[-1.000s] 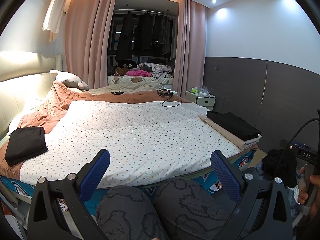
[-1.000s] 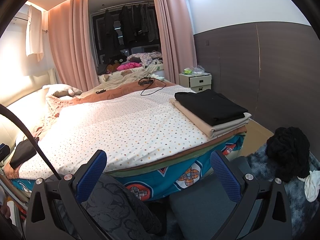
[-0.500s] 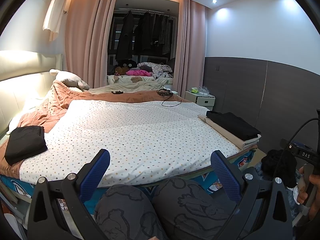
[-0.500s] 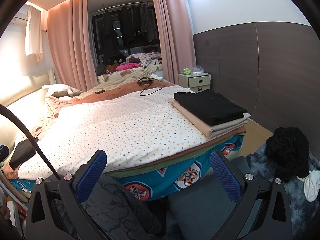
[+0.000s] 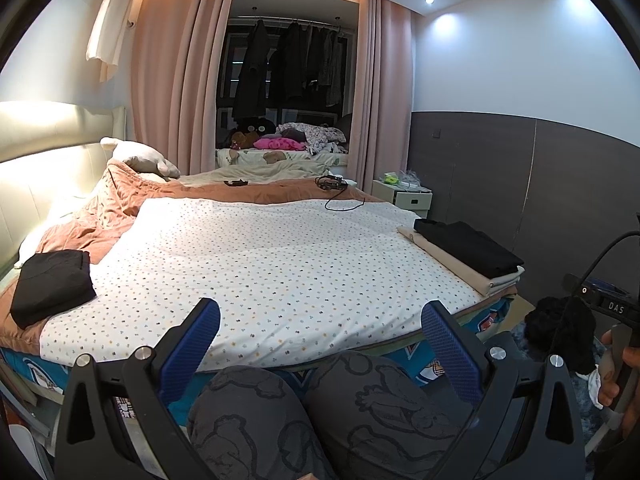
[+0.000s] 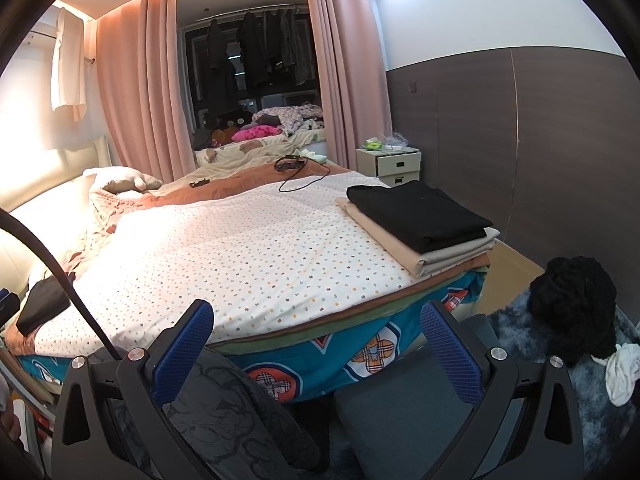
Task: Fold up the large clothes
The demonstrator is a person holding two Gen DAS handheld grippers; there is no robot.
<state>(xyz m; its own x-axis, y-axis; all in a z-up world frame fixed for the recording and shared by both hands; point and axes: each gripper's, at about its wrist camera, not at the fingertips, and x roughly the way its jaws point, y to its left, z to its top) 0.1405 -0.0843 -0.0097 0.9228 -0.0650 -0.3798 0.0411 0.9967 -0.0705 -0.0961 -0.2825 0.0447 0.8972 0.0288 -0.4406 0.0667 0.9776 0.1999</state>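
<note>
Warmly lit from cove above curtains; headboard glaring; window dark; sharp focus, fisheye-bent edges, black corners.

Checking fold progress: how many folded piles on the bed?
2. A stack of black on beige at the bed's right edge; a single black folded garment at the left edge near the headboard. Others may be hidden.

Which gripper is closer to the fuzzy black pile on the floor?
Right. The right gripper has the fuzzy black knitted pile just off to its right side. The left gripper sits farther left, over the person's knees.
</note>
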